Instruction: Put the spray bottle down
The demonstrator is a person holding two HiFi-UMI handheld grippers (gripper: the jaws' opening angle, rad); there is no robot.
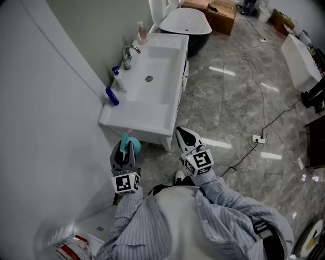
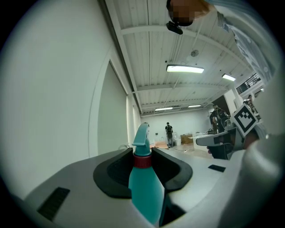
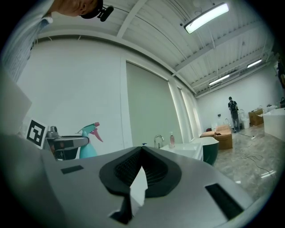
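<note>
A teal spray bottle (image 1: 127, 140) with a red collar and pink trigger stands upright in my left gripper (image 1: 126, 148), which is shut on it just below the neck. In the left gripper view the bottle (image 2: 144, 187) fills the gap between the black pads (image 2: 111, 171) and its nozzle points away. The bottle hangs in the air just in front of the near edge of the white washbasin (image 1: 133, 125). My right gripper (image 1: 183, 134) hovers beside it at the right, shut with nothing in it. From the right gripper view the bottle (image 3: 89, 143) shows at the left.
On the basin stand a chrome tap (image 1: 129, 54), a pink soap bottle (image 1: 142, 32) and two blue bottles (image 1: 112, 96). A dark-sided bathtub (image 1: 186, 24) and cardboard boxes (image 1: 221, 13) lie beyond. Cables and a power strip (image 1: 257, 138) cross the marble floor at the right.
</note>
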